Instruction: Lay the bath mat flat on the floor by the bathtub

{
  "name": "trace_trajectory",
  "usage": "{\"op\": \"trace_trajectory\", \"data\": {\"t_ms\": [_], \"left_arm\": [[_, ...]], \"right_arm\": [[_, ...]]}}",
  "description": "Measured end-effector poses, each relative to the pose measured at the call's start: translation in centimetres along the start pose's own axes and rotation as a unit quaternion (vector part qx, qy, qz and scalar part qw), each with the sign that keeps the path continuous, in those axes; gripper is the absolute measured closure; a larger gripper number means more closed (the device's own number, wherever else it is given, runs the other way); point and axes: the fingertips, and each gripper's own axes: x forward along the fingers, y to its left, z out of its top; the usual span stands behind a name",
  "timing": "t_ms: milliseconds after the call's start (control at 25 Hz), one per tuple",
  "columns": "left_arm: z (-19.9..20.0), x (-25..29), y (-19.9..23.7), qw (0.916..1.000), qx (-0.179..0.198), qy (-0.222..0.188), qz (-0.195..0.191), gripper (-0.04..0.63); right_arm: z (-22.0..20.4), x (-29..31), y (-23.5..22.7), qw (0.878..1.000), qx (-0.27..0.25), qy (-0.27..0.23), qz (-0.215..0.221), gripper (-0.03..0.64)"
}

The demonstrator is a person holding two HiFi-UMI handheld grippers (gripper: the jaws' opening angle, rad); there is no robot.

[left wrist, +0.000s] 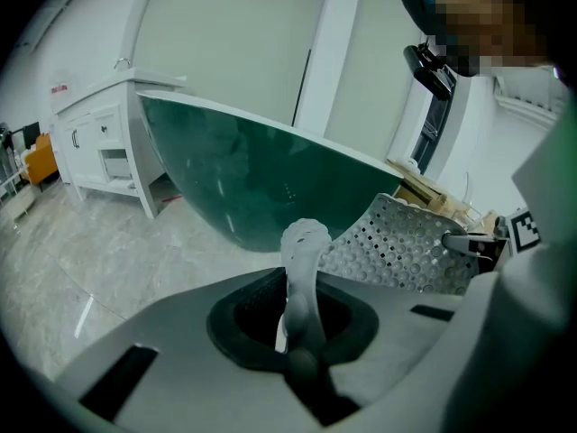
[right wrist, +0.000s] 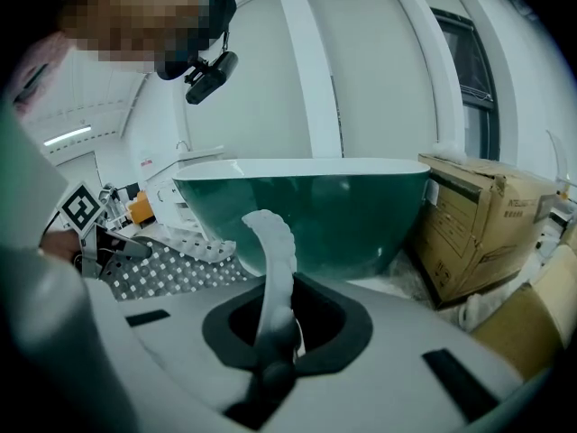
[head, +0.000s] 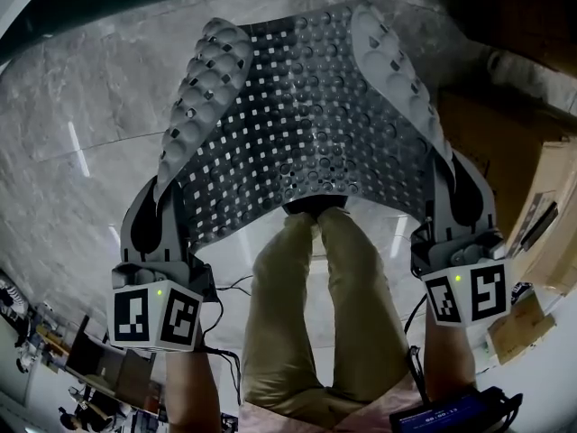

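The grey perforated rubber bath mat (head: pixel 306 124), studded with bumps, hung in the air in front of the person, not yet laid down; its two side edges curled upward, and whether its far edge touched anything could not be told; the left gripper (head: pixel 169 197) had its jaws nearly together, pinching the mat's near left corner, and the right gripper (head: pixel 446 177) was clamped the same way on the near right corner, each with a thin fold of mat standing up between the pads; the gripped edge ran straight across from one gripper to the other, and the rest of the mat stretched forward and away from both, so neither hand was nearer; beneath it lay the pale marble-patterned floor (head: pixel 72 106) and the person's khaki trousers (head: pixel 315 314); ahead stood the dark green oval bathtub (right wrist: pixel 343 215), with brown cardboard boxes (right wrist: pixel 478 215) to its right; lowering both corners evenly looked like the next need
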Motion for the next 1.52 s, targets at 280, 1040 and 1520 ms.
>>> {"op": "trace_trajectory", "data": {"t_ms": [280, 1040, 1520], "left_arm": [[0.11, -0.09, 0.01, 1.0, 0.002, 0.0, -0.001, 0.555], [-0.15, 0.12, 0.1, 1.0, 0.0, 0.002, -0.003, 0.555], [-0.44, 0.18, 0.28, 1.0, -0.002, 0.007, -0.006, 0.555]], "right_arm": [[0.01, -0.17, 0.1, 1.0, -0.001, -0.001, 0.0, 0.586], [0.02, -0.19, -0.02, 1.0, -0.011, -0.003, -0.002, 0.586], [0.09, -0.26, 0.05, 1.0, -0.016, -0.004, -0.003, 0.586]]}}
